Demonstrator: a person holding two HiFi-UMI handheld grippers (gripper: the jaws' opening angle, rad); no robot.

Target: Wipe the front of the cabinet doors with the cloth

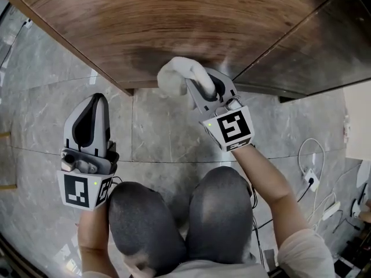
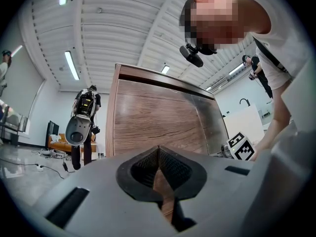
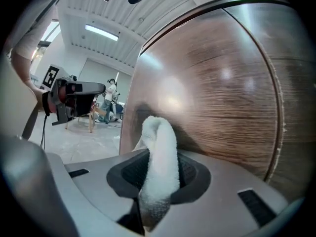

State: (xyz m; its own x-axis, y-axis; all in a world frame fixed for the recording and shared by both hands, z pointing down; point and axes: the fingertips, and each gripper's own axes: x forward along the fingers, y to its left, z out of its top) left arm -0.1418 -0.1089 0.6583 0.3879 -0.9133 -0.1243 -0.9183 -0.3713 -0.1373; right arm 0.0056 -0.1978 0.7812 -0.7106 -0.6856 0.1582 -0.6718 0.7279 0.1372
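Knees (image 1: 174, 225) in dark trousers fill the bottom of the head view, above grey stone floor tiles (image 1: 153, 132). To the left, the left tool (image 1: 95, 104) hangs over the floor, well apart from the cabinet. The right tool (image 1: 198, 86) pinches a white cloth (image 1: 175, 77), whose rounded bulge touches the cabinet door (image 1: 174, 22) near its lower edge. That door is brown wood-grain veneer with a soft sheen. A darker patch (image 1: 148, 59) sits beside the cloth; I cannot tell if it is damp or shadow.

From the left gripper view, the left tool's ribbed black pads meet at their tips with nothing between them. Beyond them the cabinet stands as a tall flat slab.

From the right gripper view, the cloth is a thick, nubbly terry fold clamped between the pads and standing up past them against the door. A thin seam (image 3: 277, 93) curves down the right, dividing this door from a neighbouring panel (image 3: 296, 83).

Judging by this, wiping is under way low on one door. The next move calls for steady pressure and long strokes along the grain, then a pass across the seam.
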